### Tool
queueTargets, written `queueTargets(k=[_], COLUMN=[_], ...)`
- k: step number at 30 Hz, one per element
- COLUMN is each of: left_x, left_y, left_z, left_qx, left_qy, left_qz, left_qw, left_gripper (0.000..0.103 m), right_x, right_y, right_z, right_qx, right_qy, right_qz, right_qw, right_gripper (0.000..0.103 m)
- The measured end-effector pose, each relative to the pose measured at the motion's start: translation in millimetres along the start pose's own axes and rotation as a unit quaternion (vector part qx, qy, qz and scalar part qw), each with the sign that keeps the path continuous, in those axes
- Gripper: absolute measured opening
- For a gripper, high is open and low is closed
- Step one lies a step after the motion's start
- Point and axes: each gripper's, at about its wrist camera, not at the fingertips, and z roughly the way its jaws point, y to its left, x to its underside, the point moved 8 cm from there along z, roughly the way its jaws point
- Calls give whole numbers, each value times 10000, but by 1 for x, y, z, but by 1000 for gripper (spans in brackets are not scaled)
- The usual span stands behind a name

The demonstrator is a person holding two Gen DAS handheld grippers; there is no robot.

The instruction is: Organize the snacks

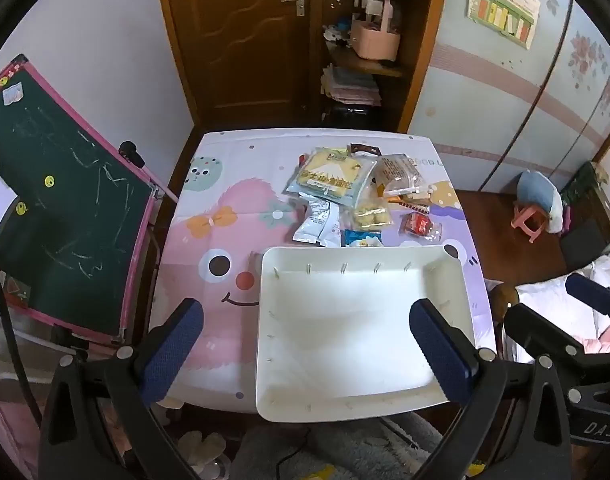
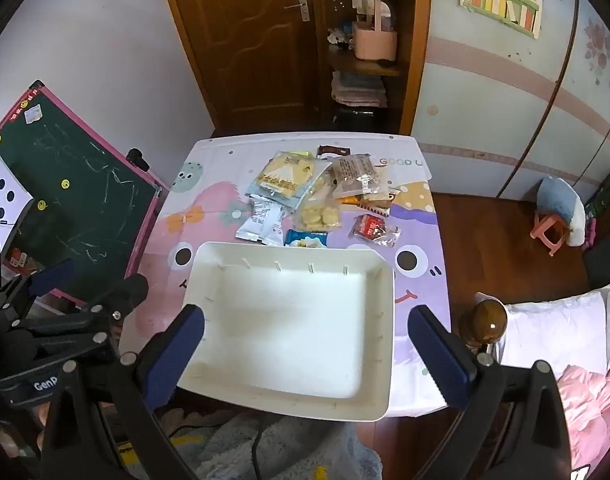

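both the left gripper (image 1: 305, 356) and the right gripper (image 2: 305, 356) hang spread wide and empty above the white tray (image 2: 209, 364), which sits bare at the near edge of the bench (image 1: 209, 200). the snacks (image 1: 345, 196) lie heaped just beyond its far rim. best to start with the nearest loose packet, pinch its flat edge, lift it clear, then lay it flat in a tray corner

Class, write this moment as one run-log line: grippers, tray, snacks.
left gripper: open, holds nothing | right gripper: open, holds nothing | white tray: empty, near table edge | snack packets: piled beyond tray
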Motion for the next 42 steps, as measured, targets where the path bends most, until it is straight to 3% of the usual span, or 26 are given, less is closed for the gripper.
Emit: queueTargets(k=[9, 17, 42], left_x=[-1, 1, -6], left_y=[0, -9, -10], left_z=[4, -2, -10], left_qx=[48, 127, 207], left_qy=[169, 96, -39], left_qz=[94, 167, 145], left_qw=[9998, 9997, 9997], left_gripper=[102, 100, 99], right_x=[4, 0, -5], right_y=[0, 1, 0], right_z=[-1, -10, -18], right_qx=[-93, -272, -220], right_qy=[34, -91, -233], right_qz=[76, 99, 38], right_qw=[9999, 9995, 9995], right_gripper=[100, 97, 97])
